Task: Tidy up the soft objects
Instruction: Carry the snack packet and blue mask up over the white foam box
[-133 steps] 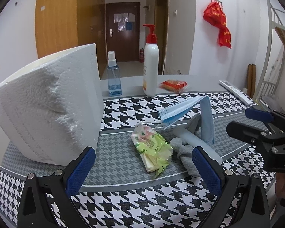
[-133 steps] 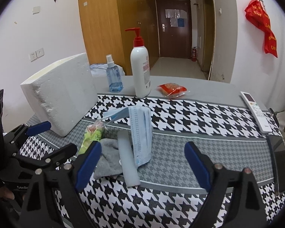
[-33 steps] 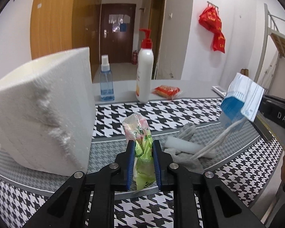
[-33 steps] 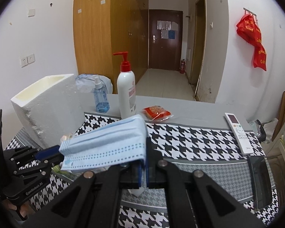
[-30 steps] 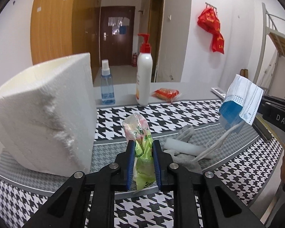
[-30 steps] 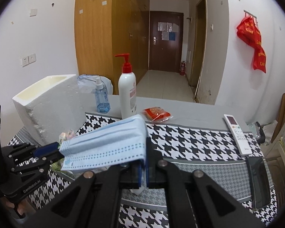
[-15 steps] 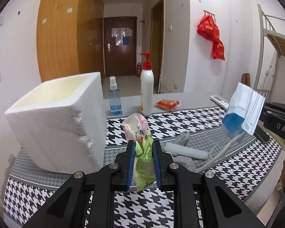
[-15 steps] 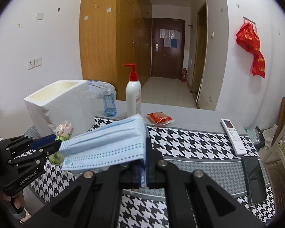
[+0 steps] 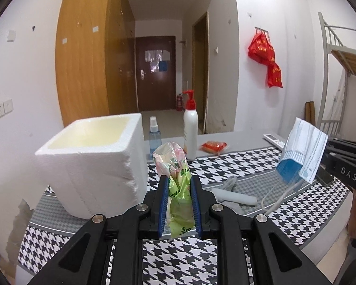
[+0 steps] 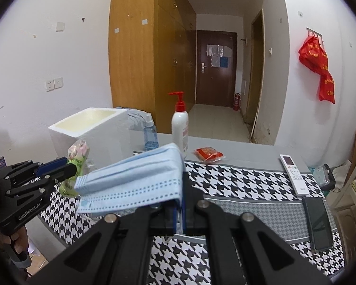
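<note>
You've lifted both higher: left gripper (image 9: 179, 204) pinching packet (image 9: 175, 180), right gripper (image 10: 178, 210) pinching mask (image 10: 133, 180); box (image 9: 92, 156) rim now visible.

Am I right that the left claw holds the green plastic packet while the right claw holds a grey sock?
Not quite: the right claw holds a blue face mask, as the right wrist view shows. The left claw does hold the green plastic packet.

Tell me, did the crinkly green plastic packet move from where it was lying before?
Yes. The green plastic packet lay on the table beside the white foam box; now the left gripper holds it up off the checked cloth.
</note>
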Available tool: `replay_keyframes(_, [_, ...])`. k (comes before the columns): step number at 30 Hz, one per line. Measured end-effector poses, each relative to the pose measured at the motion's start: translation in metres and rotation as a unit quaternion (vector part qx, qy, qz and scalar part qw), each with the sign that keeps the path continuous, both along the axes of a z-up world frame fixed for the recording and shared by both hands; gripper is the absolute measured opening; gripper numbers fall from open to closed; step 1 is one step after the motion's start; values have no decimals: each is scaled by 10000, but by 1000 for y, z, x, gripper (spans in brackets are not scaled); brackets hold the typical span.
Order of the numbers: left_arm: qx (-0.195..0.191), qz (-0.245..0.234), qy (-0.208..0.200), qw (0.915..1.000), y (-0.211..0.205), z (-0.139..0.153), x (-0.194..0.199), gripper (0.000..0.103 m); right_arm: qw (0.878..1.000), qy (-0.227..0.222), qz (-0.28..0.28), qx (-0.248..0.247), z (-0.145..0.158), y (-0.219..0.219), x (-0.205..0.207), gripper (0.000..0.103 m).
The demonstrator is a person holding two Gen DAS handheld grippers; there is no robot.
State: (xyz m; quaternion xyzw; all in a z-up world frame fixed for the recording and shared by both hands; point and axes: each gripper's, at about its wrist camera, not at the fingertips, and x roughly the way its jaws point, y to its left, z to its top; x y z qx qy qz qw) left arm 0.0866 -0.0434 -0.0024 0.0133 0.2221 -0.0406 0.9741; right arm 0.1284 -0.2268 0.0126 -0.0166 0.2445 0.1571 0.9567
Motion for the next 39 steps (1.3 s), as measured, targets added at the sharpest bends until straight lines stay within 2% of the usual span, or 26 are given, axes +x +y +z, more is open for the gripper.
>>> replay_keyframes(17, [61, 198, -369, 9991, 13, 20, -23, 20, 9995, -185, 274, -8, 10, 19, -13, 5])
replay_keyframes(39, [60, 539, -462, 9975, 35, 28, -39, 20, 9972, -297, 679, 14, 16, 43, -16, 5])
